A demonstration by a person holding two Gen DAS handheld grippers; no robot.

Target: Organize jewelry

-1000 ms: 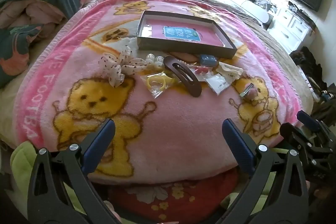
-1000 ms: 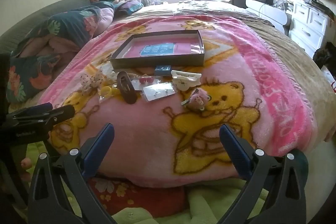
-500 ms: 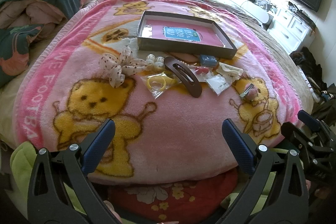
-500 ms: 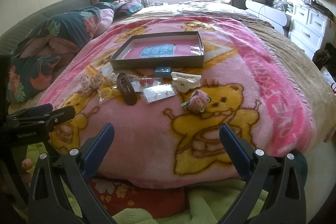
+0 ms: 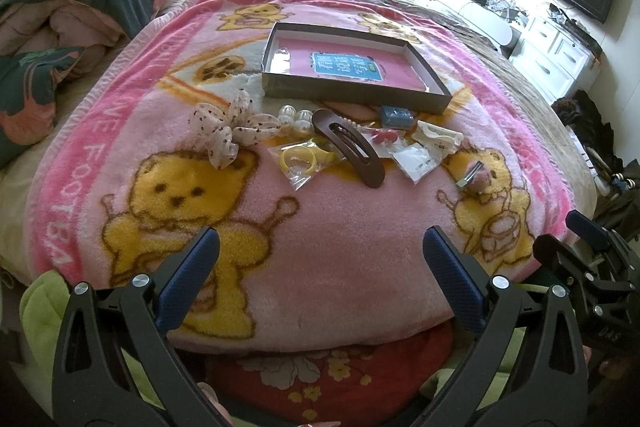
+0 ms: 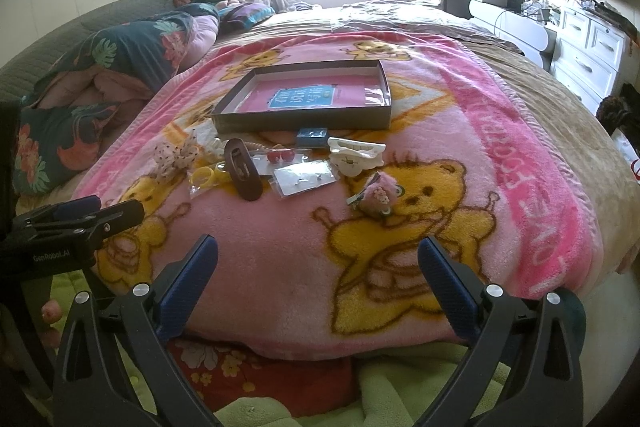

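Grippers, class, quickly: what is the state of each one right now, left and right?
Left gripper: open, holding nothing, above the near edge of the blanket.
Right gripper: open, holding nothing.

Fuzzy fleece blanket [image 5: 320, 247], glossy plastic hair clip [image 5: 352, 151]

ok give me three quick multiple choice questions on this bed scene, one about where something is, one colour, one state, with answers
1. Where does the long brown hair clip lie?
A in the box
B on the blanket, nearer than the box
C on the pillow

2. What colour are the rings in the clear bag?
A yellow
B green
C black

3. How is the left tool?
A shut on a clip
B open, empty
C out of view

Answers: B, it lies on the blanket before the box; A, plainly yellow; B, fingers apart with nothing between.
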